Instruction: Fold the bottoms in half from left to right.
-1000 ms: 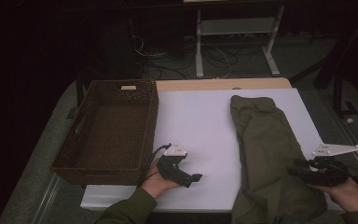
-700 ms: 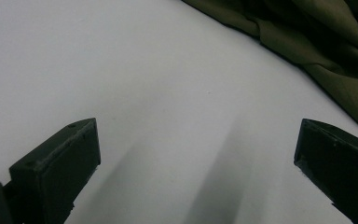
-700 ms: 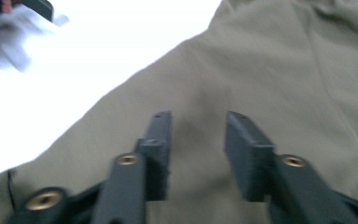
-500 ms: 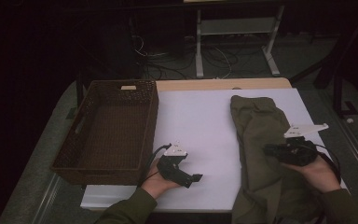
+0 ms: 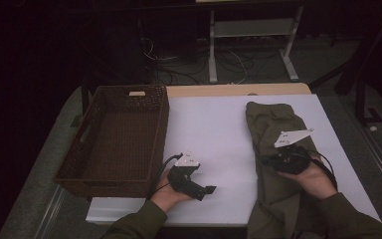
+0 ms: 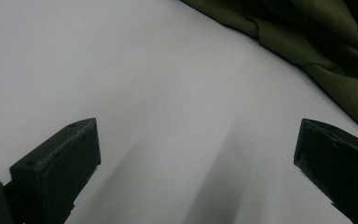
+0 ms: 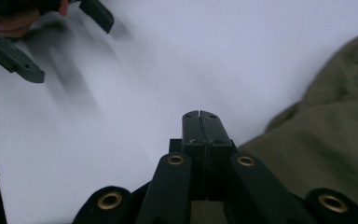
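Both tongs differ: left gripper (image 5: pixel 210 189) gapes empty near the table's (image 5: pixel 214 124) front edge, right gripper (image 7: pixel 200 114) has just closed, pressed together, empty. Over the garment (image 5: pixel 273 149), it risks skidding without catching cloth.

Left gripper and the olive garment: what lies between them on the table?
Nothing: bare white tabletop separates the open left gripper from the garment, as the high view and the left gripper view show.

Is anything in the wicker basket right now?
Empty: the high view shows the basket with its bare woven floor, while the green garment lies on the table.

Left tool (image 5: pixel 205 189) agape, right tool (image 7: pixel 200 116) closed
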Demonstrator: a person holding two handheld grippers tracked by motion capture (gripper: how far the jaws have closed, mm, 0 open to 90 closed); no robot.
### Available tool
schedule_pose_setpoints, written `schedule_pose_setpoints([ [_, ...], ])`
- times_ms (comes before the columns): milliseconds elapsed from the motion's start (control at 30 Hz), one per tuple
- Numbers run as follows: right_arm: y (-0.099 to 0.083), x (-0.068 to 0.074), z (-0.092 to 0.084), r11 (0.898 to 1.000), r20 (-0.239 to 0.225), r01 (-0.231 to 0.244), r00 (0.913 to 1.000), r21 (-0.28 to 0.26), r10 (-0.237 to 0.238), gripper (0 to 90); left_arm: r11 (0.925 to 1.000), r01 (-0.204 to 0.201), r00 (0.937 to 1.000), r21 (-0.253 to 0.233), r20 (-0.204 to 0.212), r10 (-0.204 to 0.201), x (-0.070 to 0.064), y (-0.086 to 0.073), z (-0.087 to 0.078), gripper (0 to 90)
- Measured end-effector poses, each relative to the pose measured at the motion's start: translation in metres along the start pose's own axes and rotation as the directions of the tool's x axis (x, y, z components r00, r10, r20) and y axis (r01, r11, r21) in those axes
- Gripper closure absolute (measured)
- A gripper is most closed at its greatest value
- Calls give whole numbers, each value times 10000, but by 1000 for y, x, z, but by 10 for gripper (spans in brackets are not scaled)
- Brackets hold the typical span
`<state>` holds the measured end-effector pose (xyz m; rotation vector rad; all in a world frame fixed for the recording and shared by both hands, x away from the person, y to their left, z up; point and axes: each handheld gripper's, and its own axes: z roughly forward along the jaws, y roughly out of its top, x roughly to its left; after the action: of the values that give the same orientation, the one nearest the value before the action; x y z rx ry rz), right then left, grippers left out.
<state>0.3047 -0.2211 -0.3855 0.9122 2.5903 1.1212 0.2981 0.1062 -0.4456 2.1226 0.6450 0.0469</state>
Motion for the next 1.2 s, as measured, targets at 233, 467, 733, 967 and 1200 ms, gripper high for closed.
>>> schedule_pose_setpoints([
  [233,6,12,23,9956,-265,528,9984,776,-509,892,10000,2,10000,24,-1,-2,0,0,0,0],
  [467,-4,9,30,9866,26,442,9990,1568,-452,893,10000,3,10000,-6,-33,-3,1,0,-2,0],
  [733,-18,-1,19,9837,703,222,9969,1786,-353,893,10000,1,10000,-3,-48,-1,1,0,-2,0],
  [967,-33,-14,-2,9871,1231,-278,9924,1577,83,893,10000,-1,10000,-7,-55,1,1,0,-2,0],
  [1200,-45,-21,-16,9899,1501,-670,9875,1252,479,892,10000,39,10000,-33,-72,-39,2,0,-2,0],
])
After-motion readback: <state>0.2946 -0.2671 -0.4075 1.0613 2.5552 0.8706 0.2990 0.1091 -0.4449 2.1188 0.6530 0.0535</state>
